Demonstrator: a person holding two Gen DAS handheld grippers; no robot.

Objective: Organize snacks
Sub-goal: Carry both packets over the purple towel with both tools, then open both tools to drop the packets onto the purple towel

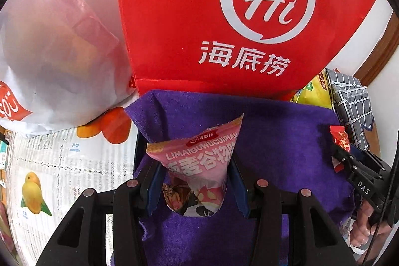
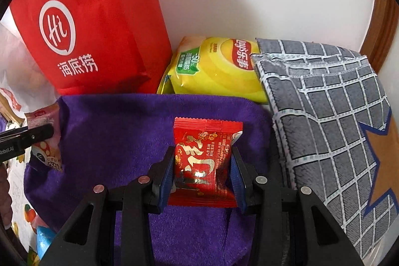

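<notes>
My left gripper (image 1: 194, 181) is shut on a pink snack packet (image 1: 199, 158), held just above a purple cloth (image 1: 274, 141). My right gripper (image 2: 202, 173) is shut on a small red snack packet (image 2: 204, 161) over the same purple cloth (image 2: 112, 141). In the left wrist view the right gripper (image 1: 346, 161) shows at the right edge with the red packet (image 1: 340, 138) in it, a hand below it. In the right wrist view the left gripper's fingers (image 2: 30, 137) and the pink packet (image 2: 45, 121) show at the left edge.
A tall red bag (image 1: 224, 16) with a white logo stands behind the cloth against the wall. A yellow chip bag (image 2: 217, 66) lies behind the cloth, a grey checked cloth (image 2: 336, 116) to its right. A white plastic bag (image 1: 49, 54) sits left, on a fruit-printed tablecloth (image 1: 49, 178).
</notes>
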